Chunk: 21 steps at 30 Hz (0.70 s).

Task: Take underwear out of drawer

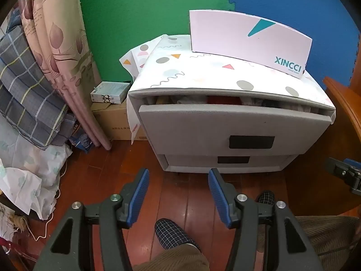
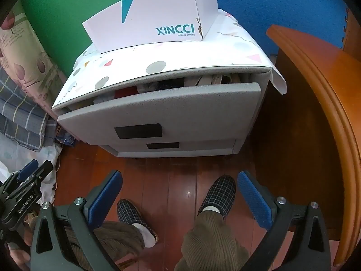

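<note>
Grey two-drawer cabinet (image 1: 225, 122) stands on the wooden floor (image 1: 180, 192), against green and blue foam wall mats. Top drawer (image 1: 234, 126) is pulled out a little; bottom drawer (image 1: 227, 160) looks pushed in. Each drawer front has a dark rectangular handle patch. Underwear and other folded clothes (image 1: 223, 100) sit inside the top drawer, seen only through the narrow gap under the cabinet top: red, white and dark pieces, can't tell single items apart. From the right wrist view the same clothes (image 2: 171, 84) show in the gap.

Patterned white cover (image 1: 203, 72) lies over the cabinet top, with a white XINCCI shoe box (image 1: 248, 43) on it.

Left gripper (image 1: 178, 194) hangs above the floor in front of the cabinet, jaws partly apart, nothing between them, touching nothing. Right gripper (image 2: 180, 197) is also in front of the cabinet, jaws spread wide, empty. Both are tilted down, well apart from the drawer.

Person's plaid slippers (image 2: 217, 192) and brown corduroy trousers are below the grippers. Wooden furniture edge (image 2: 320, 103) is at the right of the cabinet. Floral curtain (image 1: 58, 52), plaid bedding and small boxes are at the left.
</note>
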### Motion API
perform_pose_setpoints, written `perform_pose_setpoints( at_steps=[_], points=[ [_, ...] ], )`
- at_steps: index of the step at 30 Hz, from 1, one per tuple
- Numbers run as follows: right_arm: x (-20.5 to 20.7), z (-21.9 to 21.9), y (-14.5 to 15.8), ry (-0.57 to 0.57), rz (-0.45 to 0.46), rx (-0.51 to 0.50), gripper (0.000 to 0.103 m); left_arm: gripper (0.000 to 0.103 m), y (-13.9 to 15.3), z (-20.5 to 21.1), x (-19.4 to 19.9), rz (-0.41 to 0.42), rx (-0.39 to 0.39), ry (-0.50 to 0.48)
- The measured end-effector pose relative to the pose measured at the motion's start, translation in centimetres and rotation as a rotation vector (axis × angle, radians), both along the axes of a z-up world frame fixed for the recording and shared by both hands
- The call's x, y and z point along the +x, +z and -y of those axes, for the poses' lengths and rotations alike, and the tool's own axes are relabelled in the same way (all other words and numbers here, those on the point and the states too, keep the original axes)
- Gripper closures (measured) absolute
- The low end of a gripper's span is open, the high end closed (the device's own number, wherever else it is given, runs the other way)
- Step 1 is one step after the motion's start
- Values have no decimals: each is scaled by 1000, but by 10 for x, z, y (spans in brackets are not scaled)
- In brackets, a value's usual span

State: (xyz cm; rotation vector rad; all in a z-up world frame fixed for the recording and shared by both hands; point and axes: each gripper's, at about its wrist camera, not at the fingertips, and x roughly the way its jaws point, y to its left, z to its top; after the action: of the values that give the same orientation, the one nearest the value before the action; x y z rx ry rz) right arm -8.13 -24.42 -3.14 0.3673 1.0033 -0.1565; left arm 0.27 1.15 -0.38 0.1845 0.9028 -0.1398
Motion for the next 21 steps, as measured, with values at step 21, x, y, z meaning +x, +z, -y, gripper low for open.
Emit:
perform_pose_setpoints(
  at_steps=[21],
  points=[
    [-1, 1, 0, -2, 7, 11, 1, 47, -1, 0, 4, -12, 6, 5]
  ],
)
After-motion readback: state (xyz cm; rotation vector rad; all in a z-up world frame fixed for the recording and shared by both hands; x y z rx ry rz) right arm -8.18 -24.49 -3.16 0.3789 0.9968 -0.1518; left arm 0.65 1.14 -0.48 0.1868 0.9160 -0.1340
